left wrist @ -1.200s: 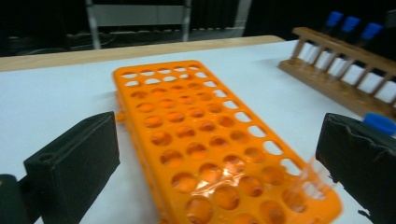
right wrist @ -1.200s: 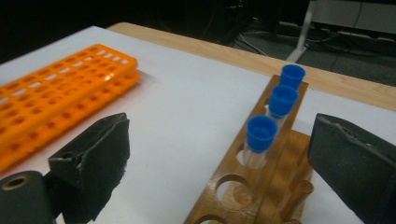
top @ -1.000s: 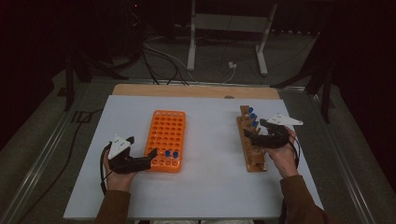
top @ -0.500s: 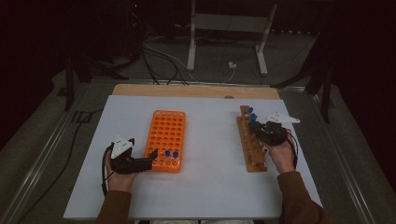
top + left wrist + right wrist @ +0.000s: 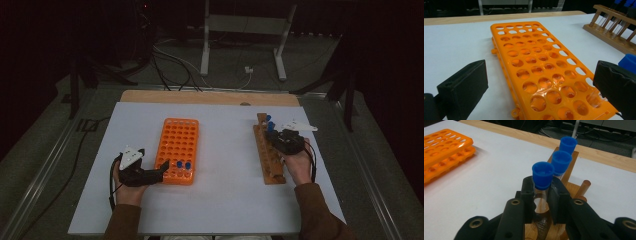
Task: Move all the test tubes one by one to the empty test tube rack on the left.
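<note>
A wooden tube rack lies at the right of the white table and holds three blue-capped tubes at its far end. My right gripper is shut on the nearest of these tubes, its pads clamped just below the cap while the tube stands in the rack. An orange tube rack sits left of centre with two blue-capped tubes in its near row. My left gripper is open at that rack's near left corner, and its jaws straddle the near end of the rack without pressing on it.
The white table has a wooden strip along its far edge. Behind it stand a metal stand and cables on the floor. Metal rails run along both sides of the table.
My right gripper's jaws, spread a second ago, have closed on the blue-capped tube in the wooden rack. The left gripper has stayed at the orange rack.
</note>
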`<control>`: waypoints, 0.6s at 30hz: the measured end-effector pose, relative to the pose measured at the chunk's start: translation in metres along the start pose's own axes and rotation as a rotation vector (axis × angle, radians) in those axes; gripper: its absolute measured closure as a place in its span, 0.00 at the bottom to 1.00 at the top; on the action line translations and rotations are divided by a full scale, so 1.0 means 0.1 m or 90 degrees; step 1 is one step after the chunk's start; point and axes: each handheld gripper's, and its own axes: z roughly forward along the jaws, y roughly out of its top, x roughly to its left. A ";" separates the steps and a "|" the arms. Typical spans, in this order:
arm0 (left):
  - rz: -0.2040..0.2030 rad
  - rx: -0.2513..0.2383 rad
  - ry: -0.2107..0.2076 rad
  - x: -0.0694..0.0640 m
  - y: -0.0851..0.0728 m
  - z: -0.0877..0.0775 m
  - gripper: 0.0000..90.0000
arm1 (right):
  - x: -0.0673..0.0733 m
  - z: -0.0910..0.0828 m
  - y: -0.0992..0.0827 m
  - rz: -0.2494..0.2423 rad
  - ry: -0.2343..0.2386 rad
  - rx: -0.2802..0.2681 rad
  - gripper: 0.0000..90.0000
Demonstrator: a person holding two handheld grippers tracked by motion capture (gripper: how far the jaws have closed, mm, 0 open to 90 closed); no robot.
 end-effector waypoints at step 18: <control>0.008 0.000 0.005 -0.02 0.00 0.01 0.01 | 0.01 -0.13 0.10 0.004 0.002 -0.008 0.86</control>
